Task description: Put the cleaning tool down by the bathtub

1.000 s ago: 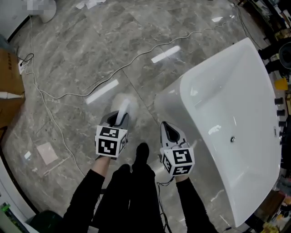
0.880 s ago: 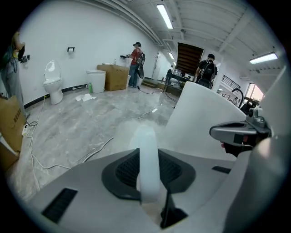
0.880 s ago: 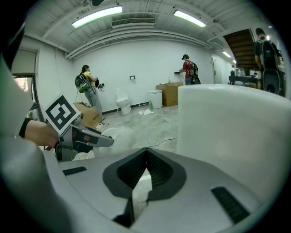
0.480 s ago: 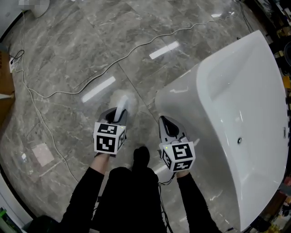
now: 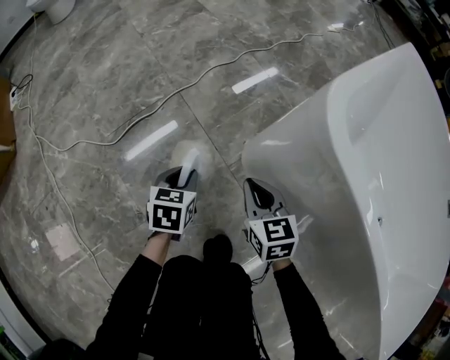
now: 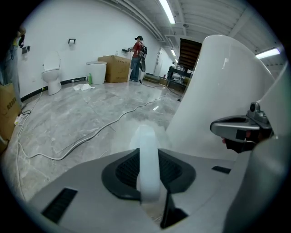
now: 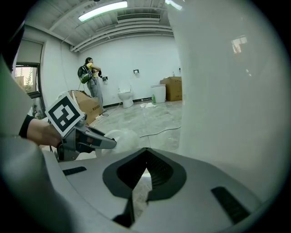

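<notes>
Holding the cleaning tool (image 5: 188, 160) tight between its jaws, the left gripper (image 5: 181, 181) was near the bathtub (image 5: 394, 176) on the jaws' right, so it looked like only setting it down was left; the right gripper (image 5: 254, 191) had closed, empty jaws.

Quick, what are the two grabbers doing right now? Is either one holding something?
Left gripper: closed on the cleaning tool, gripping its white handle.
Right gripper: closed, with nothing in it.

Bright ceiling tubes (image 6: 166, 11) glare on the floor (image 5: 151, 139); fisheye edges darken, near parts seemingly blurred.
</notes>
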`<state>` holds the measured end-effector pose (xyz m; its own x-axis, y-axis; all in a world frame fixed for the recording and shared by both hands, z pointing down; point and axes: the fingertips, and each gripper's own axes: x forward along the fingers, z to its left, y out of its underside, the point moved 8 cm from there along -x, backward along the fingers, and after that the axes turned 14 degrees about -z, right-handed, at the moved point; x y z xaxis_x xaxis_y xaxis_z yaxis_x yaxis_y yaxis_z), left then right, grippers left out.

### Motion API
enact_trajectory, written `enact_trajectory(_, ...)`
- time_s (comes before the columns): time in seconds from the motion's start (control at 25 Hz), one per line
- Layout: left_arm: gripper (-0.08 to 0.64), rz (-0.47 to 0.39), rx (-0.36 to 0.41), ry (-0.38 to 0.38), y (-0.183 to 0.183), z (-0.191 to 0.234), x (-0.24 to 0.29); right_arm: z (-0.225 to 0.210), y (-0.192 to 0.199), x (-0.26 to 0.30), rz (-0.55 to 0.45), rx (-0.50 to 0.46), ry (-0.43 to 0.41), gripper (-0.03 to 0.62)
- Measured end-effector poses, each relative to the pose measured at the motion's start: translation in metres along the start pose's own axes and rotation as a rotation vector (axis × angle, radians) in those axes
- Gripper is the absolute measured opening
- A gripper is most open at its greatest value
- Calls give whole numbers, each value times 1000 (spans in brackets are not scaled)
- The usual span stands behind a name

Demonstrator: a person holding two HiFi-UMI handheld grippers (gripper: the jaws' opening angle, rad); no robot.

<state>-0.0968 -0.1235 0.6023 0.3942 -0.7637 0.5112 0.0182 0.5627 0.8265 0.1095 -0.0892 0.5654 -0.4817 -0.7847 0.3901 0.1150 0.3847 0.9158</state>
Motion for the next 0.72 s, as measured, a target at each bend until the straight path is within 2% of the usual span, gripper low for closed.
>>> enact_trajectory(0.2,95,-4,1,-7,19,8,20,-5,21,15,3,-9,-16,0)
enact_trajectory(0.72,95,5,-7,-15,57,23,58,-15,74,49,5,40,16,0)
